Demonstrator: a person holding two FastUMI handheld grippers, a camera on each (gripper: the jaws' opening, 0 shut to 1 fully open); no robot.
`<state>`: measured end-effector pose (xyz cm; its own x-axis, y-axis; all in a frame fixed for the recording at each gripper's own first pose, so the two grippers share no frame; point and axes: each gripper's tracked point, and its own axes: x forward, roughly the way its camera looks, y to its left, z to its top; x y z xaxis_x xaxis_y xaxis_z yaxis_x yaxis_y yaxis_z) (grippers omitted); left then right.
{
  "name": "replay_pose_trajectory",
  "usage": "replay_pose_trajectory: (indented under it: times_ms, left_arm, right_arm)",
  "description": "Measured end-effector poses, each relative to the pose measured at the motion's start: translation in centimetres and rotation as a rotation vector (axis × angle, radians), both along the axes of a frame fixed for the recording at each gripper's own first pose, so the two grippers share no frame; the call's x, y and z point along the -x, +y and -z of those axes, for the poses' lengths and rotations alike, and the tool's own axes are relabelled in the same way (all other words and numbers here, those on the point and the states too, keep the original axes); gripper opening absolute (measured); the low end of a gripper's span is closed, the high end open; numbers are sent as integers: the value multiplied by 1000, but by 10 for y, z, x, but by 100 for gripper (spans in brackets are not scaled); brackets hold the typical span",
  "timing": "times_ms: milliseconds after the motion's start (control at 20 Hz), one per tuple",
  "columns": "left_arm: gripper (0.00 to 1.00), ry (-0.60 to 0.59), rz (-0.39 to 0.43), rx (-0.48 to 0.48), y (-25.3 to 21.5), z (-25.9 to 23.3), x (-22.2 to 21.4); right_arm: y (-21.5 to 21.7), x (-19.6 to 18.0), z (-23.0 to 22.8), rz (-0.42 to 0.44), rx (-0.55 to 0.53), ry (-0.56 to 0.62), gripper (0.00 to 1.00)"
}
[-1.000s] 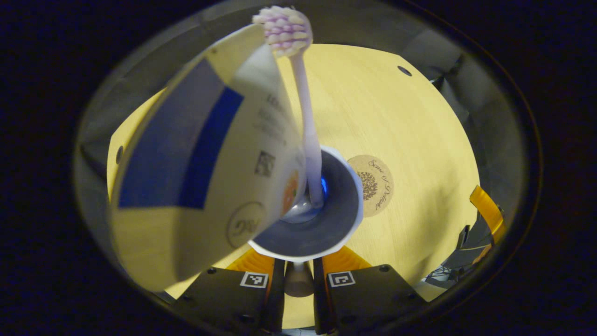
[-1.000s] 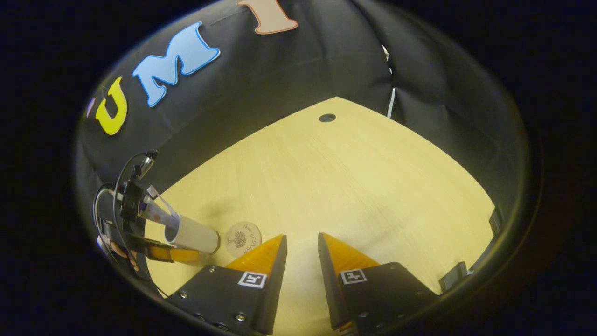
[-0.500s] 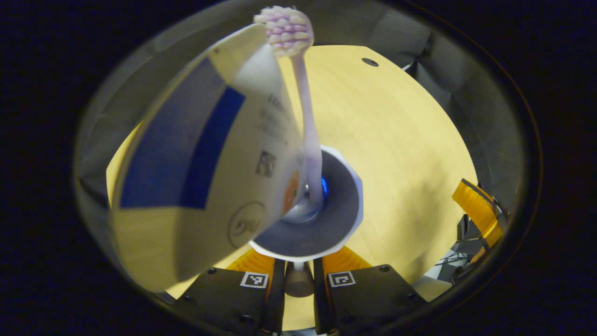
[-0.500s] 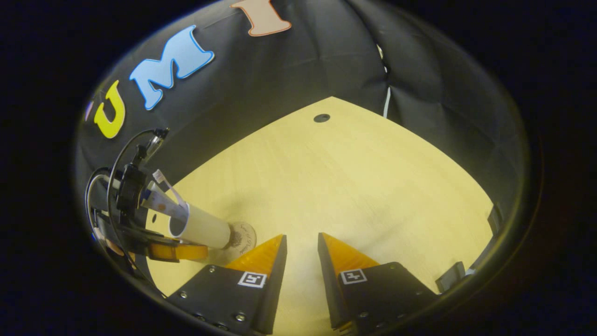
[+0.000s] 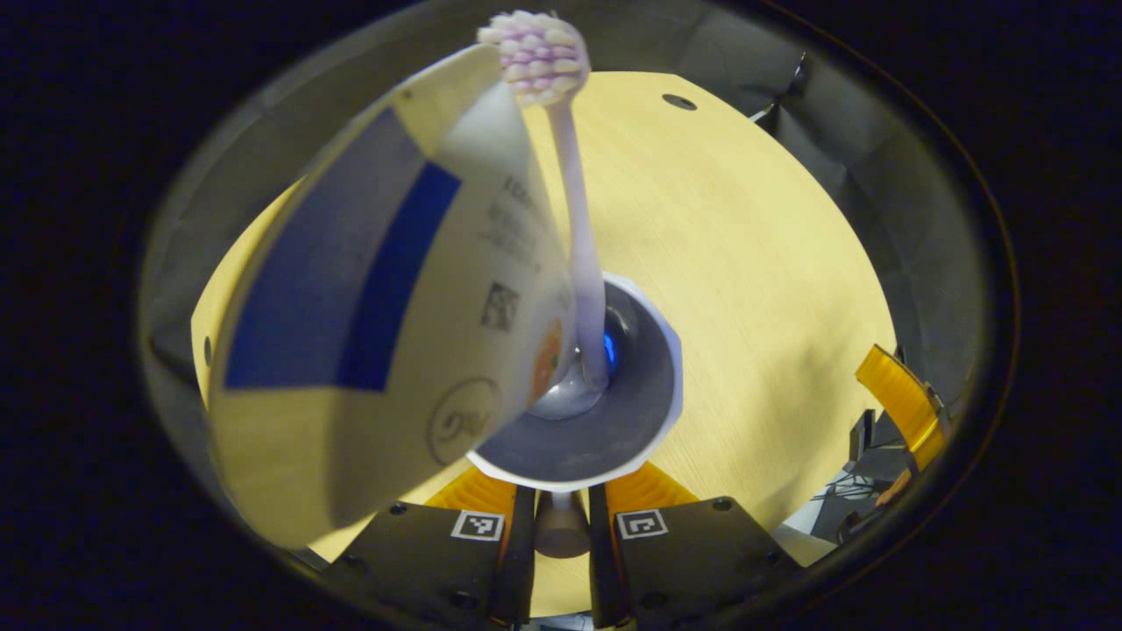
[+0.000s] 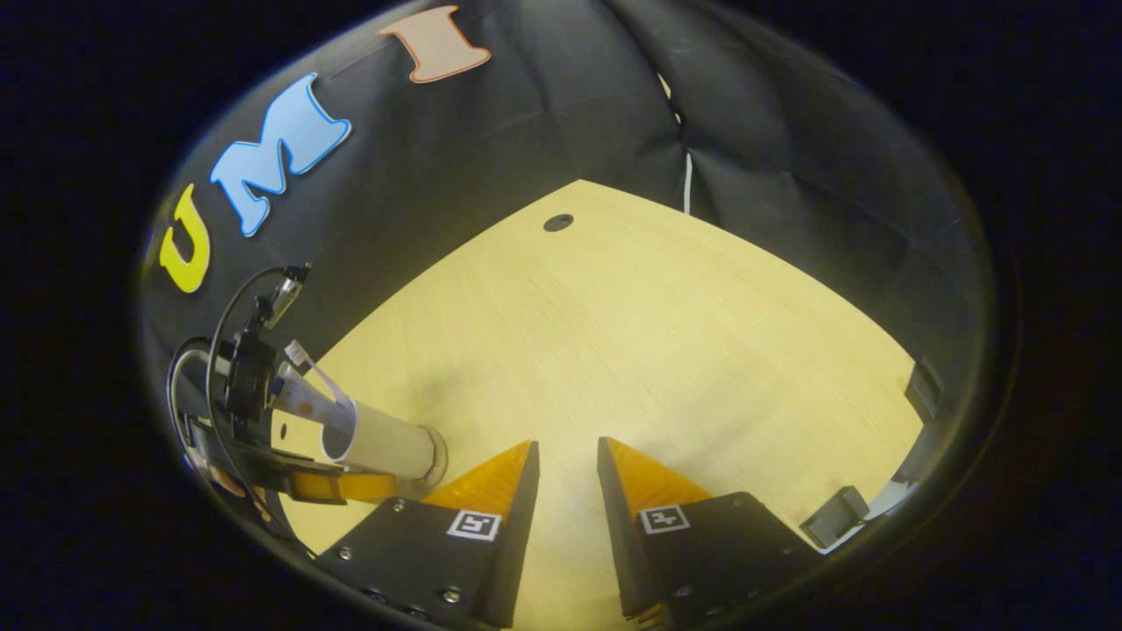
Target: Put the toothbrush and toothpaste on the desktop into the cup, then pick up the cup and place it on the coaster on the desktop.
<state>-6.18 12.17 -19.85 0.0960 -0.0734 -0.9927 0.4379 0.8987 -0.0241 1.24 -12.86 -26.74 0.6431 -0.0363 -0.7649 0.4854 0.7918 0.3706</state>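
With left gripper (image 5: 561,491) clamped on cup (image 5: 653,368) holding toothbrush (image 5: 574,237) and toothpaste (image 5: 386,289), right gripper (image 6: 565,460) spread idle: lower straight, keep upright, centre base over coaster (image 6: 436,456), then release gently.

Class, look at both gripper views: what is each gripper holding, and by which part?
The left gripper grips the cup by its outer wall, a finger either side, toothbrush and toothpaste inside. The right gripper holds nothing.
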Motion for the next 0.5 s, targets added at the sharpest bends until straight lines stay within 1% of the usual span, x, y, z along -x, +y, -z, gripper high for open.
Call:
replay_pose_trajectory:
  times_ms: [150,200,250,300,350,400,500]
  left_arm:
    - [33,-3,-16,-4,17,-7,-3]
    - [34,-10,-22,-3,23,-11,-5]
    - [39,-14,-26,0,30,-15,-6]
    - [37,-20,-30,6,37,-22,-7]
    - [46,-32,-35,11,46,-28,-10]
    - [53,-43,-39,11,55,-36,-12]
    - [55,-74,-51,16,76,-55,-15]
  right_arm:
    - [0,-1,2,-5,-2,4,43]
    - [1,-2,3,-11,-6,6,43]
    - [2,-3,5,-15,-9,7,43]
    - [5,-4,5,-21,-13,6,43]
    - [6,-5,4,-28,-15,4,43]
    - [8,-6,3,-35,-17,2,43]
    - [13,-9,0,-54,-18,-10,43]
